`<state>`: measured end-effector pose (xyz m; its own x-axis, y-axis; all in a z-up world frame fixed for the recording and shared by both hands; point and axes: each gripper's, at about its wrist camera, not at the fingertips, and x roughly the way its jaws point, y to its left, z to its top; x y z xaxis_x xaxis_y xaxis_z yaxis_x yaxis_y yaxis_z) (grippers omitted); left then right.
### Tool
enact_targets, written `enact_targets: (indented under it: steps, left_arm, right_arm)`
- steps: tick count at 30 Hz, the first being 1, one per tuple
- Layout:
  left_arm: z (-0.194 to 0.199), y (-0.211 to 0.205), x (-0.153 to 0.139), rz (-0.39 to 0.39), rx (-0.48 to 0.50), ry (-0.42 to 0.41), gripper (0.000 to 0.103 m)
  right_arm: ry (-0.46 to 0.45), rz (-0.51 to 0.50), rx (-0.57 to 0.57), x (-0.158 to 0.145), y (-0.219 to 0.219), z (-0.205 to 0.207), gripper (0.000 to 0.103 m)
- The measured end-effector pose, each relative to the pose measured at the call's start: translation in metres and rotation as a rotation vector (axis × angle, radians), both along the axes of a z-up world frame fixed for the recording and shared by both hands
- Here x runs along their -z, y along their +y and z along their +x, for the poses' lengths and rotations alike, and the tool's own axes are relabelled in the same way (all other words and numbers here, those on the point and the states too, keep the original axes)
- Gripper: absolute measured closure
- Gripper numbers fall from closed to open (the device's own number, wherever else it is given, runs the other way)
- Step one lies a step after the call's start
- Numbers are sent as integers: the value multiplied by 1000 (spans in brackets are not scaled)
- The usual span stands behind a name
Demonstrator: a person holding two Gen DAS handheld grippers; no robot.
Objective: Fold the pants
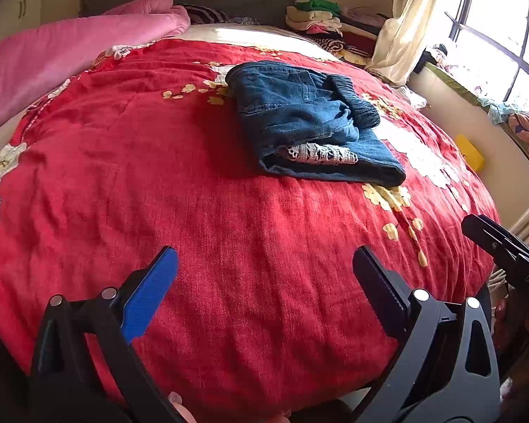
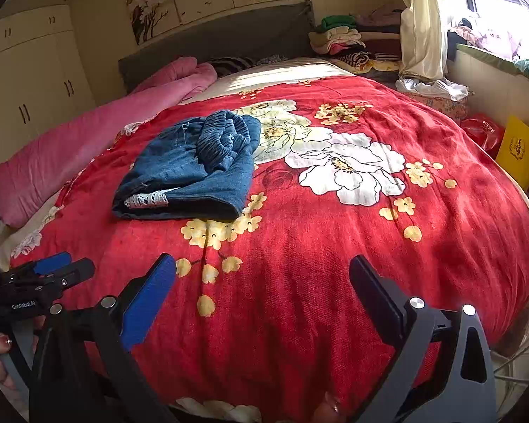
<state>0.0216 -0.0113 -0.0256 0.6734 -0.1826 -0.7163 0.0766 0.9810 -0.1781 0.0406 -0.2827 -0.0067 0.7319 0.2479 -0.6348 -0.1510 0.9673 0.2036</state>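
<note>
Folded blue denim pants [image 1: 310,123] mid-frame on red floral bedspread [image 1: 194,211], left tongs [image 1: 264,271] and right tongs [image 2: 262,278] both spread wide, empty, at lower frame

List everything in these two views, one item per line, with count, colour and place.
pants: one, blue denim with white lace trim, folded on the bedspread
bedspread: one, red with white and yellow flowers, covering the bed
quilt: one, pink, bunched along the bed's far side
headboard: one, grey, at the head of the bed
clothes stack: one pile, mixed colours, beside the headboard
curtain: one, cream, by the window
wardrobe: one, cream, against the wall
yellow box: one, on the floor beside the bed
left hand-held gripper: one, black with a blue pad, open, above the bedspread
right hand-held gripper: one, same colours, open
</note>
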Motion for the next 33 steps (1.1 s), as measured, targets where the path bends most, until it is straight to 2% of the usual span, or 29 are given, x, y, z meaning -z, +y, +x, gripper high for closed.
enact_targets:
  steps: [33]
  left_arm:
    - [2, -3, 3, 31, -4, 24, 10]
  right_arm:
    - [11, -18, -7, 2, 1, 1, 5]
